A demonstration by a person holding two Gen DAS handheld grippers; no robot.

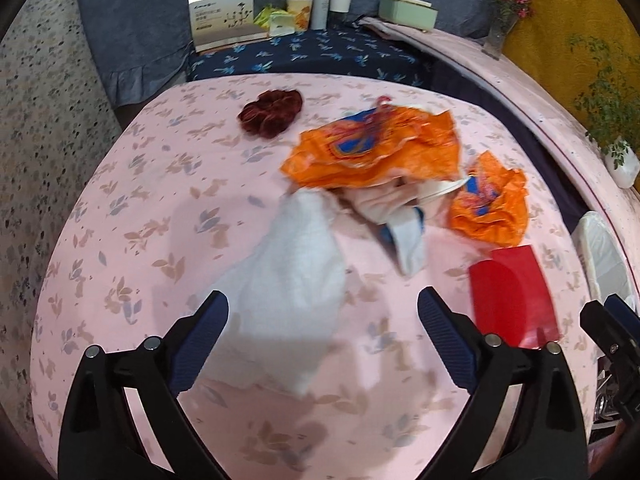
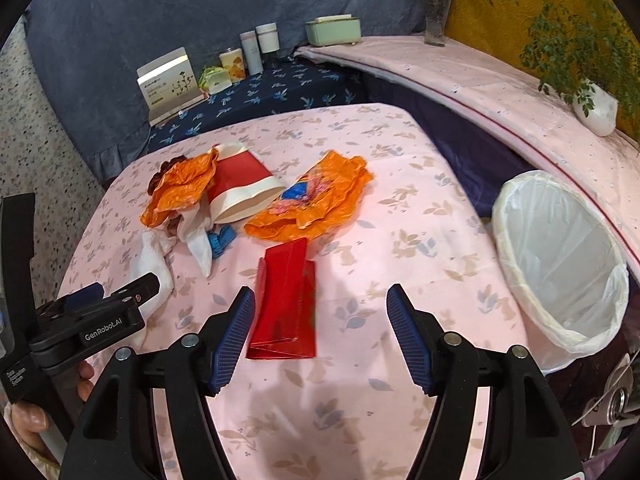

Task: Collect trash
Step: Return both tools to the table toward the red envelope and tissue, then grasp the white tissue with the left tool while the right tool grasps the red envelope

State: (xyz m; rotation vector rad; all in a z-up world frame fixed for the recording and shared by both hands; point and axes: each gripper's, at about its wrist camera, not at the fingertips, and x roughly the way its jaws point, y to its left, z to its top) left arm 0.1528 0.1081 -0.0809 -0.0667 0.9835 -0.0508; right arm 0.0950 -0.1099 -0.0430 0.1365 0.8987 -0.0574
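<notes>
Closing on trash: both grippers hover above the pink-clothed table [image 2: 400, 140].
Bin: lined trash bin [image 2: 560, 256], right edge, stays the drop target.
White tissue [image 1: 288, 256]: frame centre; left gripper [image 1: 322, 312], jaws apart, should straddle it.
Red packet [image 2: 286, 304]: lower centre; right gripper [image 2: 320, 308], jaws apart and empty, should shift left.

A: Left wrist view: white tissue [image 1: 288, 264] was motion-blurred, edges unreadable. Bin [image 1: 600, 252] was cut off by the right rim, only a sliver showed.

B: Right wrist view: paper cup [image 2: 240, 188] was partly hidden under the orange wrapper [image 2: 180, 188]. The dark red item [image 2: 166, 170] behind it was mostly covered, couldn't identify it.

A: Box [image 1: 222, 14] print was too small to read. Person's hand [image 2: 28, 416] was cropped at the lower left.
</notes>
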